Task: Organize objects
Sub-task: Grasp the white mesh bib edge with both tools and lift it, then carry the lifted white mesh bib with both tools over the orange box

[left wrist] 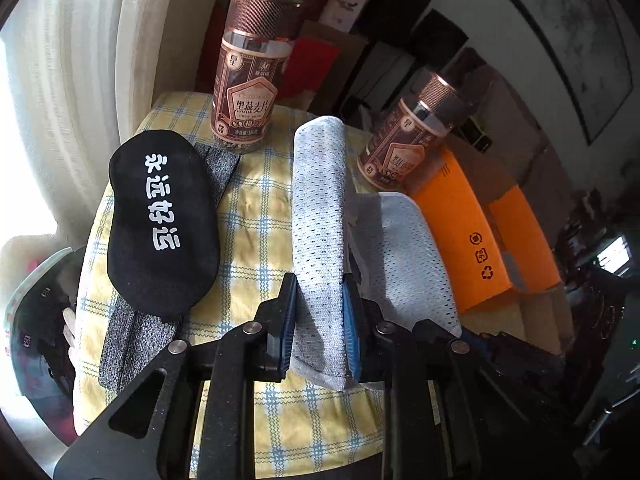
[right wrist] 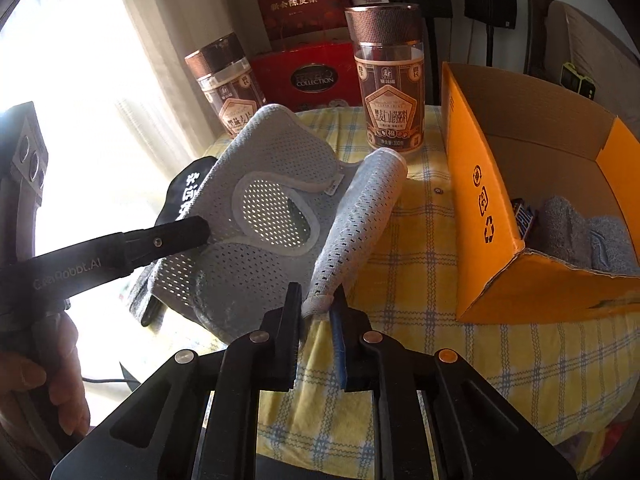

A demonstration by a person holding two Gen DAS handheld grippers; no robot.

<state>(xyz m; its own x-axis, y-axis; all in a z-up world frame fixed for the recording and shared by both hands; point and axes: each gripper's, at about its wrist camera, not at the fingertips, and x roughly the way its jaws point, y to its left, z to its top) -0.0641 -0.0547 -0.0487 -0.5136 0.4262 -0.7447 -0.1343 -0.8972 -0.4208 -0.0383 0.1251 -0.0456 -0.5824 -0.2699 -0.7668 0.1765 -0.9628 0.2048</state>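
Both tools (left wrist: 320,292) gripping mesh garment (right wrist: 264,184)

- Your left wrist camera looks steeply down along its fingers, close over the checked tablecloth (left wrist: 256,216), with the orange box (left wrist: 472,232) at the right of the frame.
- Your right wrist camera faces likewise, close in, with the box at right.
- Both views share the grey mesh garment (right wrist: 256,208), two jars and the box.
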